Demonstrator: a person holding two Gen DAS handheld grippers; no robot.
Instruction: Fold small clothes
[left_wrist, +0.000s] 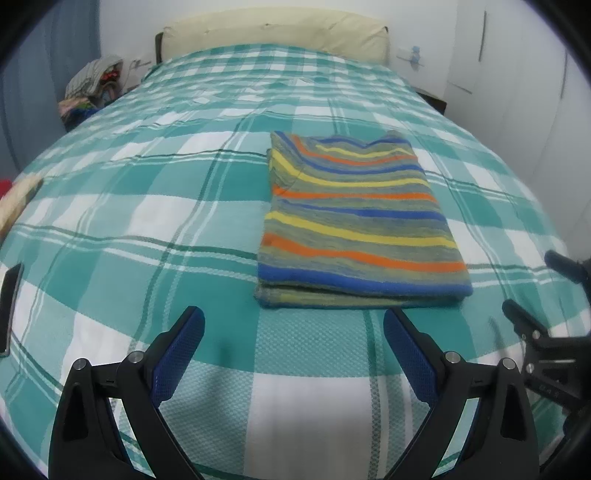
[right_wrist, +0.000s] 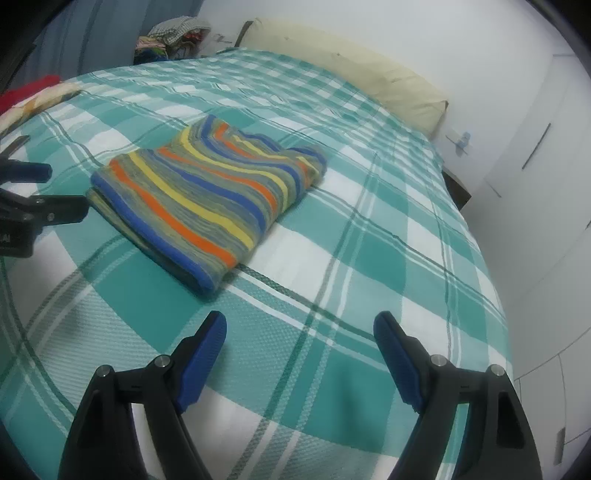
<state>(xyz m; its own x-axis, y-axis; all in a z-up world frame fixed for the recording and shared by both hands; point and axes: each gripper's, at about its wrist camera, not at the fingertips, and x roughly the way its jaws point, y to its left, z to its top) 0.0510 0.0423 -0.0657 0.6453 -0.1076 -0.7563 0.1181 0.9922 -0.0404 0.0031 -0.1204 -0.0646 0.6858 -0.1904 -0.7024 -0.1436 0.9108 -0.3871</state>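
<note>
multicolour striped garment, teal-white plaid bedspread

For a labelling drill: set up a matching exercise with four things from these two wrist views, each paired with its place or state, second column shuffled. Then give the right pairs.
Things:
1. striped garment
2. cream pillow
3. left gripper
4. pile of clothes

Places or states:
A. heaped beside the bed, near its far left corner
B. jaws apart over bare bedspread, holding nothing
C. folded flat in a rectangle on the checked bedspread
D. lying across the head of the bed, against the wall

Pairs: 1-C, 2-D, 3-B, 4-A
</note>
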